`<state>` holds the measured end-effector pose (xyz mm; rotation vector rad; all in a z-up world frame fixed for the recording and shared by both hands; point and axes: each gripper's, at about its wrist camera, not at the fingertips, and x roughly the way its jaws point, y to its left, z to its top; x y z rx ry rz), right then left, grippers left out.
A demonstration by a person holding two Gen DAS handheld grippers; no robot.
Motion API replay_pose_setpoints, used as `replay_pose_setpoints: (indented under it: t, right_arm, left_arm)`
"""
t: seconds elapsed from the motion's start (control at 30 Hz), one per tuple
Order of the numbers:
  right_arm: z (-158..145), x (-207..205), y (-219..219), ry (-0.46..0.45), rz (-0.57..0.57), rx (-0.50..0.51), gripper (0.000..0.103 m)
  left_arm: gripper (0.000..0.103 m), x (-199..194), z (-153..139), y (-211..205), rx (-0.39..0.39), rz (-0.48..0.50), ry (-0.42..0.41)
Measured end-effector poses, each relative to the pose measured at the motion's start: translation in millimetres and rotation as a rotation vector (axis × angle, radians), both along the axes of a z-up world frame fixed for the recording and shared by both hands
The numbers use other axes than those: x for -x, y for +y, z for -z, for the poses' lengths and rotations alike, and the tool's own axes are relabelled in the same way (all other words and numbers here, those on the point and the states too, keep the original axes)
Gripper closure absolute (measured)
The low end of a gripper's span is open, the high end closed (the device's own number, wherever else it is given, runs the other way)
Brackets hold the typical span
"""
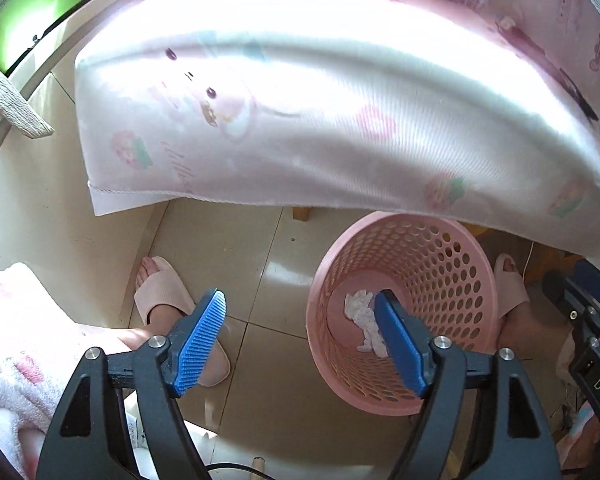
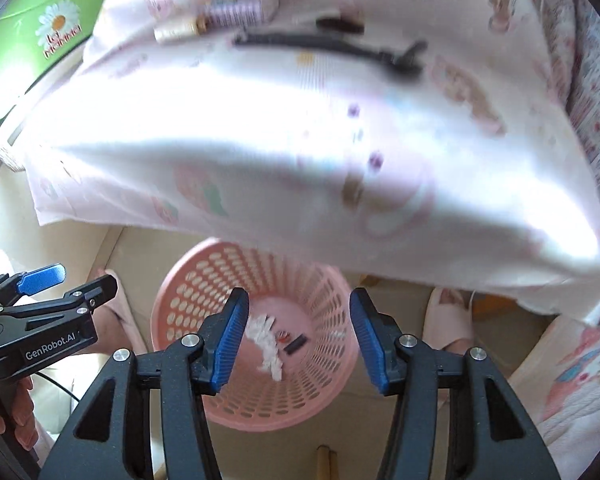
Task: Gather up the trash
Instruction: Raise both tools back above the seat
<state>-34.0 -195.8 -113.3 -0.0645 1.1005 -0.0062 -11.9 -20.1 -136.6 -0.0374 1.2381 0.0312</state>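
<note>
A pink perforated basket [image 1: 440,248] [image 2: 196,280] stands on the tiled floor at the foot of the bed. Inside it lies a crumpled white tissue [image 1: 360,308] [image 2: 266,340], with a small dark scrap [image 2: 296,345] and a tiny reddish bit [image 2: 283,336] beside it. My left gripper [image 1: 300,298] hangs open and empty, its right finger over the basket's left rim and its left finger over the floor. My right gripper [image 2: 299,296] is open and empty straight above the basket's mouth. The left gripper [image 2: 72,282] also shows at the left of the right wrist view.
A bed with a pink cartoon sheet [image 1: 300,100] overhangs the basket's far rim. On it lie a black hair clip [image 2: 328,44] and a small box [image 2: 236,12]. A green box [image 1: 40,8] sits far left. The person's feet in pink slippers [image 1: 164,292] [image 1: 508,280] flank the basket.
</note>
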Motion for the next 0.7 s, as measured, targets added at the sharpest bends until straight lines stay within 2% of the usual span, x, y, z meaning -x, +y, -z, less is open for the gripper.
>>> replay_pose_setpoints:
  t: [0.07,0.13,0.17,0.3,0.47,0.53,0.7]
  right_arm:
    - [-16.4,4.9,1.1,-0.067,-0.012,0.008,0.046]
    - [-30.5,9.5,2.7,-0.126,-0.026,0.017,0.036]
    - [-36.1,12.2,3.6,-0.152,-0.032,0.020,0.035]
    - [-51.6,19.1,6.9,-0.214,-0.061,0.036,0.035]
    - [-75.1,27.5,10.1,-0.350,-0.034,0.075,0.034]
    - [-82.6,28.6,7.0,-0.372,-0.029,0.063,0.031]
    - [-99.4,22.0,0.4,-0.416,-0.037,0.057,0.031]
  left_arm:
    - [0.021,-0.3,-7.5,1.7,-0.012,-0.010,-0.039]
    - [0.020,0.1,-14.9,1.0,-0.036,-0.002,-0.075]
    - [0.019,0.9,-17.3,0.2,-0.049,0.006,-0.088]
    - [0.015,3.0,-24.7,-4.5,-0.084,0.026,-0.130]
    - [0.013,8.2,-43.7,-13.4,-0.102,0.060,-0.240]
    - [0.010,9.1,-52.8,-16.4,-0.126,0.067,-0.279]
    - [0.005,4.5,-81.4,-19.9,-0.104,0.081,-0.339]
